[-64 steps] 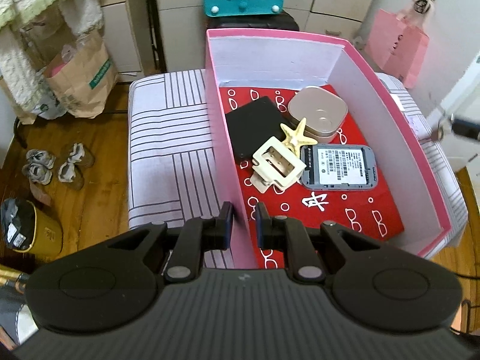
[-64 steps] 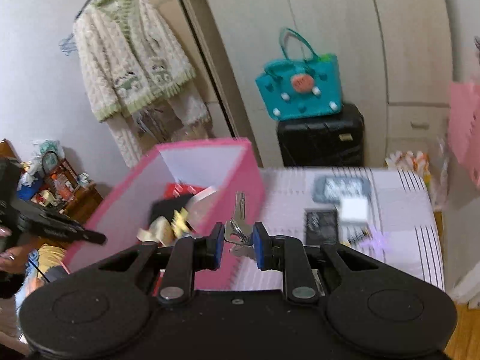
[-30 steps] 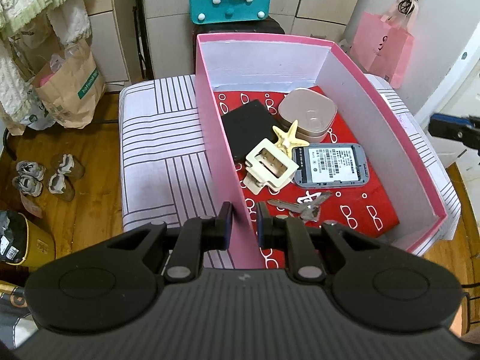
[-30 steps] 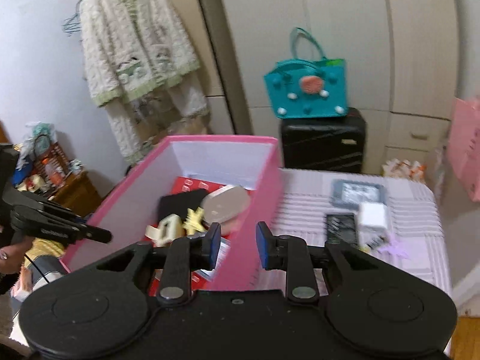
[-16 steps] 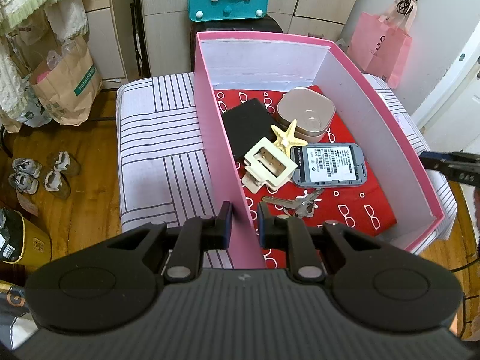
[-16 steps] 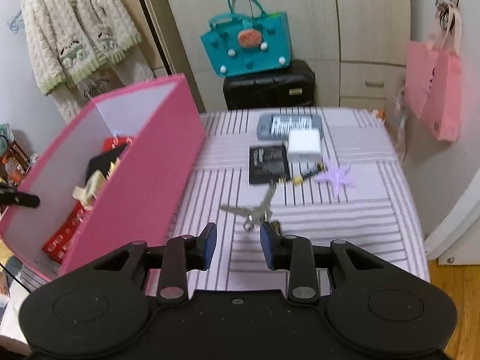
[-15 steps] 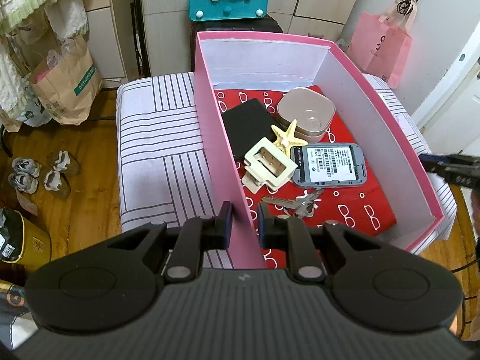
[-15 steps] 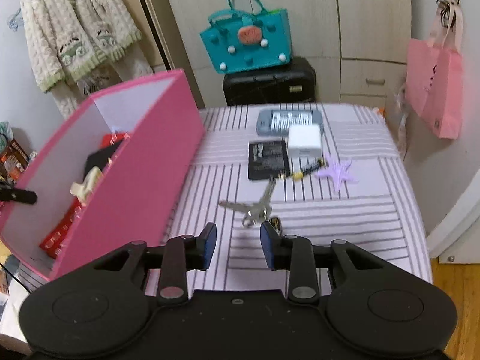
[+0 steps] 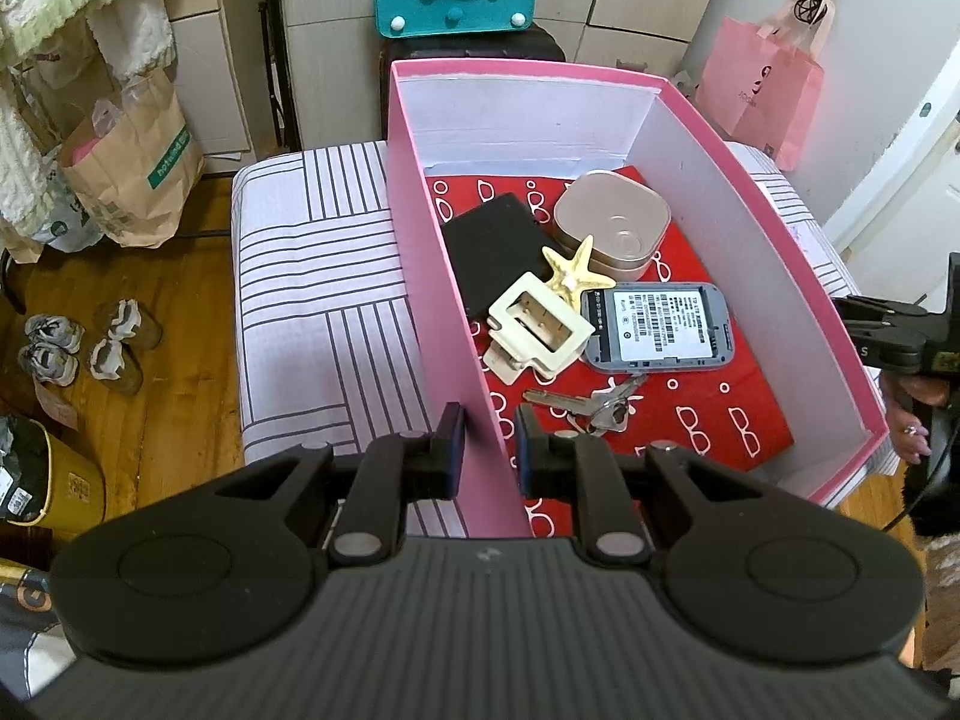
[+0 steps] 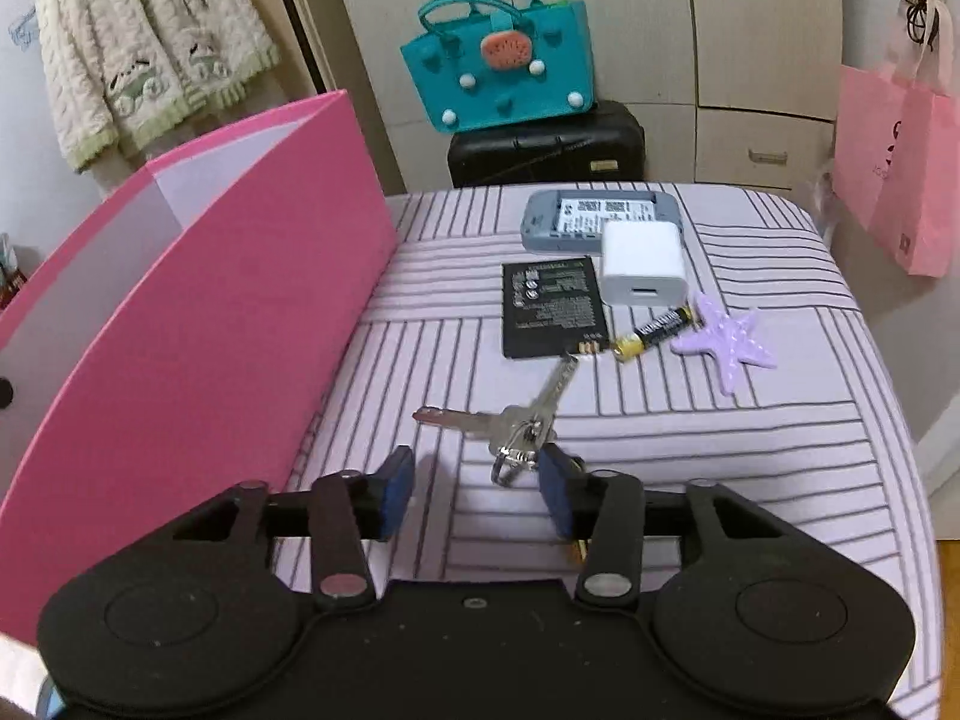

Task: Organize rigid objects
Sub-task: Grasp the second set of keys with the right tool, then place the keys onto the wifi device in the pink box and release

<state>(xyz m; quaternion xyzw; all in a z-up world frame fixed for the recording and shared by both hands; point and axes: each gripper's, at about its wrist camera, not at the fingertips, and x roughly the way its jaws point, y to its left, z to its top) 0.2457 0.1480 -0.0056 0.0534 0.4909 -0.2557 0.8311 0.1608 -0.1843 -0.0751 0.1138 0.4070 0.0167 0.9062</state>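
The left gripper (image 9: 486,441) is clenched on the near end of the left wall of the tall pink cardboard box (image 9: 441,324), steadying it on the striped lilac bench cover (image 9: 312,300). Inside the box, from near to far on its red patterned lining, already lie a first bunch of silver keys (image 9: 591,405), a cream plastic hair claw (image 9: 537,330), a grey battery-pack device with a white label (image 9: 657,327), a pale yellow starfish (image 9: 573,270), a flat black pad (image 9: 495,252) and a beige rounded case (image 9: 612,222), so I judge roughly half the sorting done. The right gripper (image 10: 475,495) has just been opening, its jaws released and empty, poised over a second bunch of silver keys on a ring (image 10: 510,423) near the bench's front edge. Beyond wait a black flat phone battery (image 10: 552,307), a small black-and-gold cell battery (image 10: 654,331), a lilac starfish (image 10: 729,345), a white cube charger (image 10: 643,264) and a second grey labelled device (image 10: 600,219) by the far edge. Behind stand a black suitcase (image 10: 546,144) topped by a teal felt handbag (image 10: 498,72), cream wardrobe doors and a pink paper bag (image 10: 900,174)
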